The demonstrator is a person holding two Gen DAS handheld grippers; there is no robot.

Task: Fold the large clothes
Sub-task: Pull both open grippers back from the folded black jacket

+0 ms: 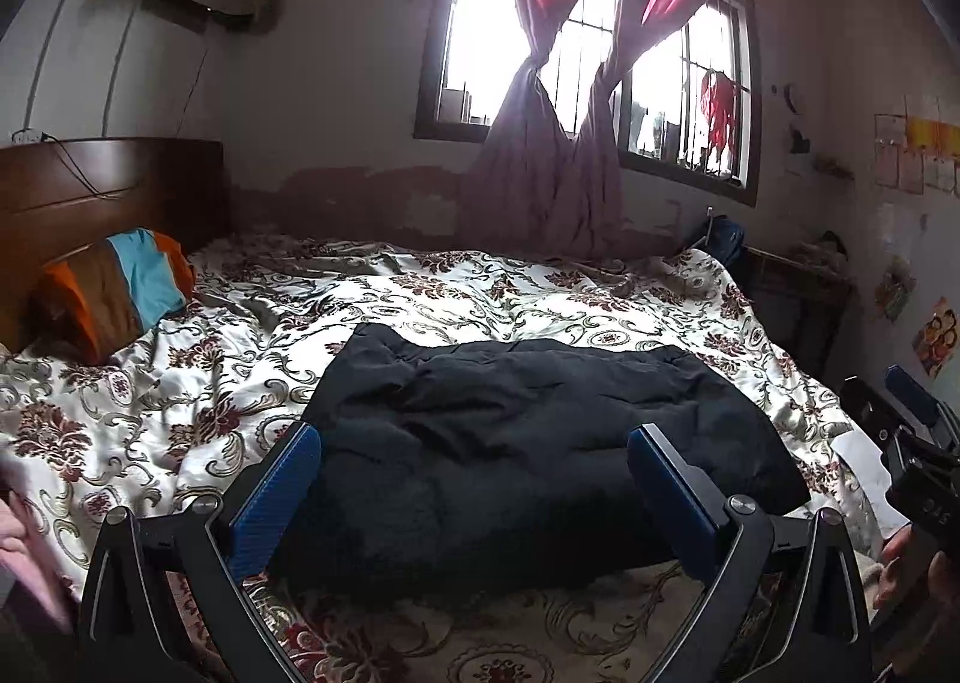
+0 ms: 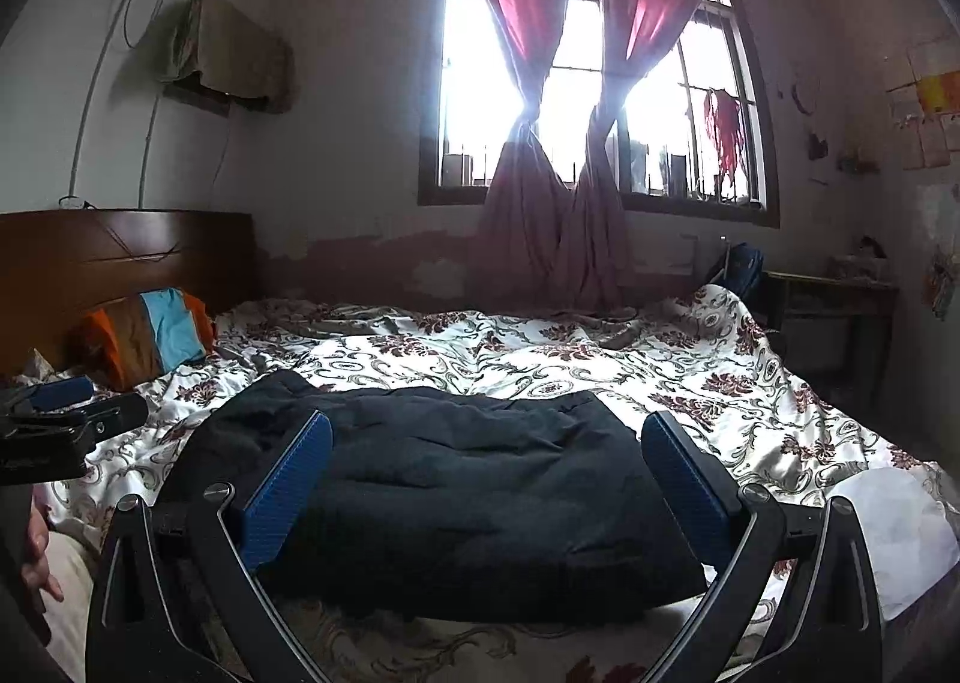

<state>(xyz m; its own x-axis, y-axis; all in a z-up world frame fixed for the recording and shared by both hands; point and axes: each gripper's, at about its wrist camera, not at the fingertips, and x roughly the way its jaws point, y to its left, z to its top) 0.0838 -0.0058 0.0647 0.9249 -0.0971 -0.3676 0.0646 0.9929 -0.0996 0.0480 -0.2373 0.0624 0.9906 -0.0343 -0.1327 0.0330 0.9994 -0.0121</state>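
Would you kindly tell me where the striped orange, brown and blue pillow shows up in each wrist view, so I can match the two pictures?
Left wrist view: the striped pillow lies at the left edge, mid-height, against the wooden headboard.
Right wrist view: the striped pillow is again at the left, slightly lower, below the headboard.
Shared landmark: the dark garment on the floral bedspread, between the gripper fingers in both views.

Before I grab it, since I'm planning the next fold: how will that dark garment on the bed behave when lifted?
The dark garment looks puffy and quilted, so it will probably sag and drape rather than hold its shape. Its bulk suggests some weight, so one corner alone may drag. The floral bedspread looks satiny, so it may slide.
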